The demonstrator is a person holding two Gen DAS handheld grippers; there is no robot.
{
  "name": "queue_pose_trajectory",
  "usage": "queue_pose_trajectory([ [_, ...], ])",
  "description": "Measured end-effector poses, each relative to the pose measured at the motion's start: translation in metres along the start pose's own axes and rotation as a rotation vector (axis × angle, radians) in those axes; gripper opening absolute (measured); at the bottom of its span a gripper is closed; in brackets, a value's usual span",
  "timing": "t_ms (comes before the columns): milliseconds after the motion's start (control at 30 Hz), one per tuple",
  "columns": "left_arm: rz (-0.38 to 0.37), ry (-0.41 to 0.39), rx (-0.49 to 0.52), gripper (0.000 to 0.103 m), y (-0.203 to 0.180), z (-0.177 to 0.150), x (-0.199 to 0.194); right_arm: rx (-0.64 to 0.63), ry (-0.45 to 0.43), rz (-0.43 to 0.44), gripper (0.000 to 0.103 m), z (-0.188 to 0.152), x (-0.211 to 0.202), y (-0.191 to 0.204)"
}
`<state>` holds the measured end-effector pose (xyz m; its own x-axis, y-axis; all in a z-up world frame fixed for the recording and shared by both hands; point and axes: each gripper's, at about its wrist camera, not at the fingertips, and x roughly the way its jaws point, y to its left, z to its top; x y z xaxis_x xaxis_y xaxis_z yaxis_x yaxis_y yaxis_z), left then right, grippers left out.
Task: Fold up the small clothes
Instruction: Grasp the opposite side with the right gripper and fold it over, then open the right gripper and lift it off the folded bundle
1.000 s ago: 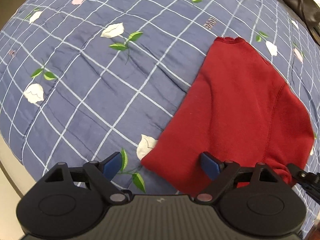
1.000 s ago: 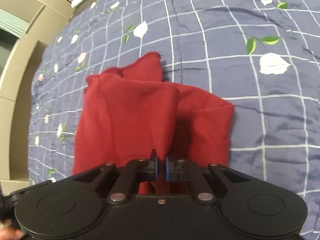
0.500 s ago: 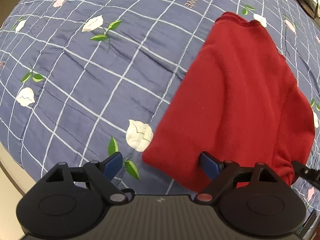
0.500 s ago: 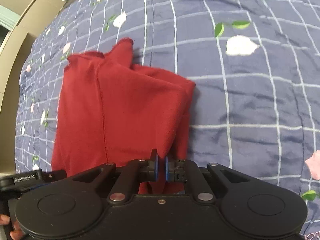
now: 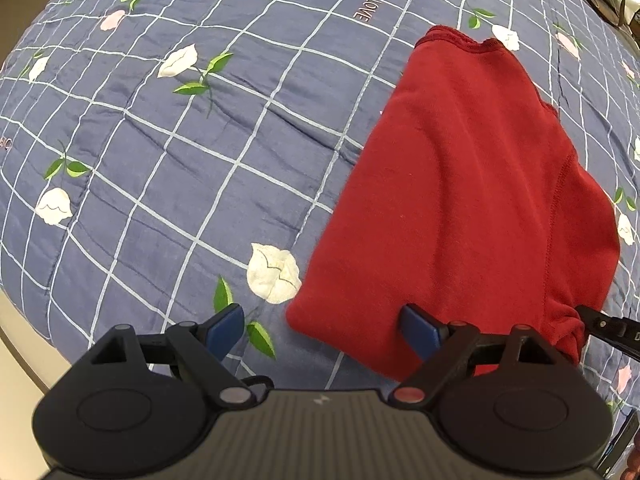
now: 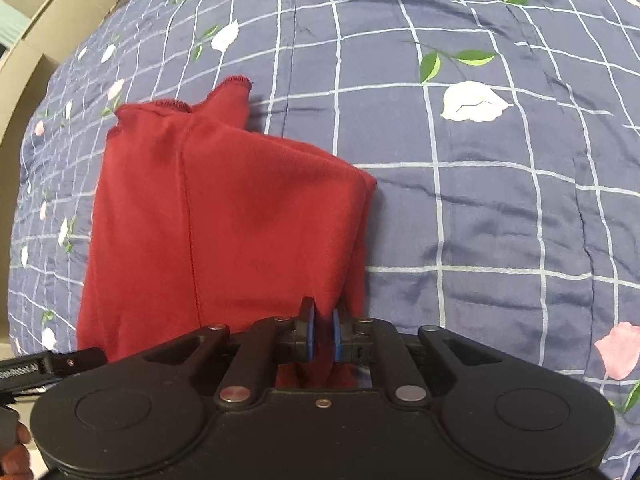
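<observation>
One red garment [image 5: 460,200] was all you had to fold, and it lay on the bed, on a blue quilt [image 5: 180,140] checked with pale lines and scattered with white and pink flowers. It was already doubled over on itself: in the right wrist view a folded edge ran down its right side, and a hemmed corner poked out at the far end.

Two grippers were in play. Your right gripper [image 6: 322,334] was clamped on the near edge of the garment, with red cloth bunched between its blue pads. I judged you were holding that edge so the top layer would stay put, or so you could carry it across for another fold; either way the pinch was what controlled the cloth.

Your left gripper [image 5: 320,320] had its jaws spread wide and gripped nothing. Its right pad sat over the near left part of the garment, while its left pad was over bare quilt beside a white flower. Whether that pad touched the cloth I could not tell. That stance looked like readiness to pin or take the near left corner.

So the count was one garment, one quilt, two grippers. A dark object sat at the far edge of the left view, too small to identify.
</observation>
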<state>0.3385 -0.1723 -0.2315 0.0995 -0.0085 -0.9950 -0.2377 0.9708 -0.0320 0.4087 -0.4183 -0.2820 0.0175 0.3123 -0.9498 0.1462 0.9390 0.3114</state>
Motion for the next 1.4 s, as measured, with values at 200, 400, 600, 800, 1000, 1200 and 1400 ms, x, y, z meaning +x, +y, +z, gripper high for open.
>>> queue_pose_trajectory([
  [200, -0.004, -0.015, 0.005, 0.089, 0.000, -0.002, -0.012, -0.056, -0.022, 0.013, 0.040, -0.004, -0.012, 0.013],
  [400, 0.002, -0.031, 0.026, 0.089, -0.004, -0.001, -0.027, -0.089, 0.004, -0.057, 0.056, -0.016, -0.006, 0.010],
  [600, -0.006, -0.064, 0.049, 0.092, -0.006, 0.000, -0.049, -0.112, -0.002, -0.124, 0.065, -0.030, -0.019, -0.004],
  [800, -0.003, -0.087, 0.128, 0.096, -0.012, 0.004, -0.067, -0.019, -0.060, -0.105, 0.087, -0.040, -0.047, -0.009],
  [1000, 0.028, -0.129, 0.250, 0.099, -0.015, 0.012, -0.084, 0.079, -0.121, -0.073, 0.102, -0.052, -0.065, 0.007],
  [1200, 0.034, -0.162, 0.330, 0.102, -0.009, 0.021, -0.096, 0.129, -0.144, -0.080, 0.102, -0.062, -0.067, 0.030],
  [1400, 0.050, -0.168, 0.382, 0.102, 0.003, 0.028, -0.097, 0.168, -0.155, -0.068, 0.102, -0.074, -0.069, 0.051],
])
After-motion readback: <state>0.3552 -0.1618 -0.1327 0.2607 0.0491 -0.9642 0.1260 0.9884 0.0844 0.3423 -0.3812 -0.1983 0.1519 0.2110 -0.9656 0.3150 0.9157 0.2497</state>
